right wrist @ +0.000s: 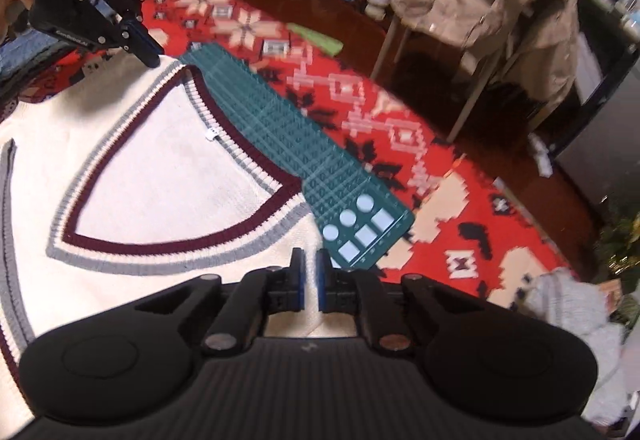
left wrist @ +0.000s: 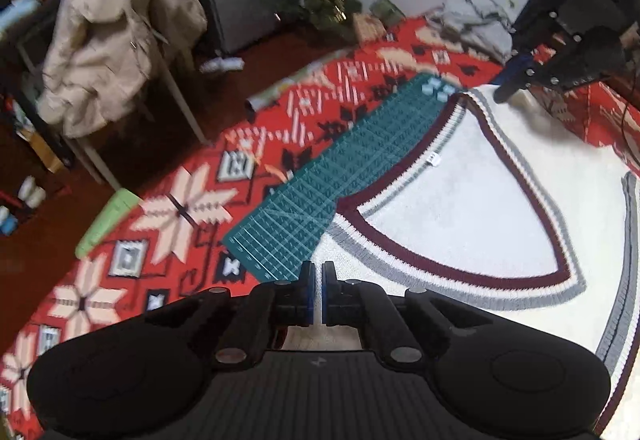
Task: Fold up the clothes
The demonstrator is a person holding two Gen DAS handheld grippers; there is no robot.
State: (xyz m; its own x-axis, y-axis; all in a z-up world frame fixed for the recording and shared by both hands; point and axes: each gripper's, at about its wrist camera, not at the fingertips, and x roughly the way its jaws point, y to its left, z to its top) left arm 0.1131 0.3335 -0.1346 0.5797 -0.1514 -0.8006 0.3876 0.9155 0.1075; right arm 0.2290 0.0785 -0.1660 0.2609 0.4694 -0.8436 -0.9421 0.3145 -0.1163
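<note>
Little here can be read. White lettering runs along the side of the left gripper (right wrist: 150, 58), seen above the sweater's (right wrist: 160, 160) shoulder, but it is too blurred to make out. A small white tag (right wrist: 211, 135) inside the sweater's neckline carries dark marks, also illegible.

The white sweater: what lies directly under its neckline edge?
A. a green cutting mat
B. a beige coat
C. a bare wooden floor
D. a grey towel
A: the green cutting mat with its grid lines runs out from beneath the collar of the white sweater.
</note>
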